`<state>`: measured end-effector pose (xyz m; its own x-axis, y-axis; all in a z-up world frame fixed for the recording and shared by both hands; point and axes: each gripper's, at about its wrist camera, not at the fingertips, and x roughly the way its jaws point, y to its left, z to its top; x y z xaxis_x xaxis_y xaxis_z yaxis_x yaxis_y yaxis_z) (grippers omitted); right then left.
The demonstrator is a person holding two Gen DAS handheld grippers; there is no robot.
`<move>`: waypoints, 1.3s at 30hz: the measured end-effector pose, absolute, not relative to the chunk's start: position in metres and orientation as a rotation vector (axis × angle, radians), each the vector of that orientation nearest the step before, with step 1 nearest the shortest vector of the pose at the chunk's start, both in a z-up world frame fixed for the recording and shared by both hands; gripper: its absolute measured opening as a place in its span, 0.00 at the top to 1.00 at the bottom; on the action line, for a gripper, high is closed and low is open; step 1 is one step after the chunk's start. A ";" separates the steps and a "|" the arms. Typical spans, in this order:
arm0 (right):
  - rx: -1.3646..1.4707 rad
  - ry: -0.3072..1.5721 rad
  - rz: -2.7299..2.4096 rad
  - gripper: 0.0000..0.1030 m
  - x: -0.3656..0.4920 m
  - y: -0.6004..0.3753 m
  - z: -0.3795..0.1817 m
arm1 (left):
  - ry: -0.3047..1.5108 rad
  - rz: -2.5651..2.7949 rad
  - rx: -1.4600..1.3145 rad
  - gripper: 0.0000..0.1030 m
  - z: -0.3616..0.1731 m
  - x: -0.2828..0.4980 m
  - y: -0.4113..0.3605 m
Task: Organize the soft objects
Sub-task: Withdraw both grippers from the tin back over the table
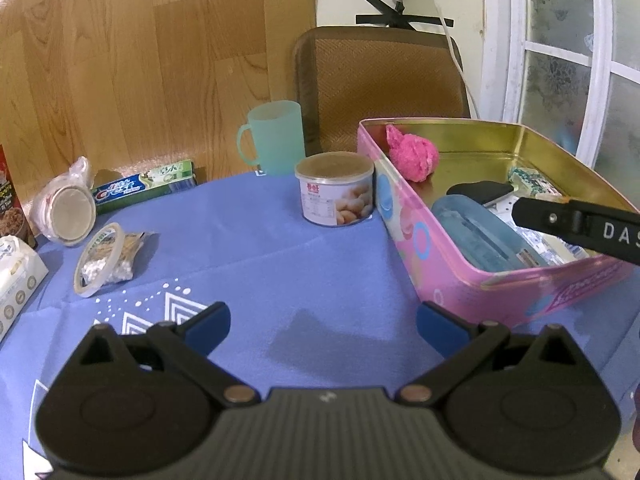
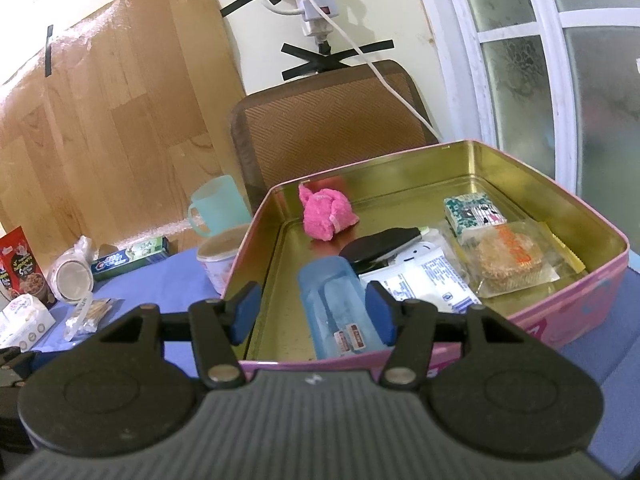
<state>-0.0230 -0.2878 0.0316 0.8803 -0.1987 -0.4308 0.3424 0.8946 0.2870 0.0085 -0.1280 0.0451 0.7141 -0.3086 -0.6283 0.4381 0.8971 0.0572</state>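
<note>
Blue cloth with white triangle prints is covering the table (image 1: pixel 312 264) in front of you. Your left hand-held gripper (image 1: pixel 323 322) is hovering low over a bare patch of that cloth, its blue-padded fingers (image 1: pixel 208 326) spread wide and gripping nothing. Your right hand-held gripper (image 2: pixel 313 314) is hanging above the near wall of a pink tin box (image 2: pixel 592 300), its fingers likewise parted and empty, framing a translucent blue case (image 2: pixel 338 304) that is lying inside the box against the near wall.

Moving farther into the gold-lined box, a white packet with blue print (image 2: pixel 432 280), a wrapped round cake (image 2: pixel 512 262) and a flat black object (image 2: pixel 380 246) are lying together, with a small patterned carton (image 2: pixel 474 210) just behind the cake. At the far left corner of the box, a fluffy pink soft toy (image 2: pixel 326 216) is resting on the floor of the tin.

Outside the box, to its left, a short can with a plastic lid (image 1: pixel 336 188) is standing just beside the tin wall. Farther left, a bag of cotton swabs (image 1: pixel 108 260), a toothpaste carton (image 1: pixel 146 186) and a bagged round container (image 1: pixel 66 208) are lying on the cloth. Behind them, a pale green mug (image 1: pixel 274 136) is standing near the table's far edge, in front of a brown chair back (image 1: pixel 380 88).
</note>
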 end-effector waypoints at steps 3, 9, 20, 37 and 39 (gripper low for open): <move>0.361 0.404 -0.287 0.39 -0.023 -0.286 0.032 | 0.653 -0.419 0.204 0.00 0.046 0.008 -0.126; 0.347 0.399 -0.275 0.39 -0.023 -0.279 0.035 | 0.649 -0.416 0.197 0.00 0.045 0.008 -0.119; 0.295 0.399 -0.227 0.39 -0.009 -0.256 0.041 | 0.668 -0.367 0.152 0.00 0.038 0.020 -0.084; 0.137 0.420 0.030 0.38 0.050 -0.173 0.040 | 0.718 0.016 0.045 0.00 0.012 0.077 0.043; 0.128 0.450 0.058 0.38 0.058 -0.165 0.033 | 0.714 0.068 0.036 0.00 0.008 0.082 0.058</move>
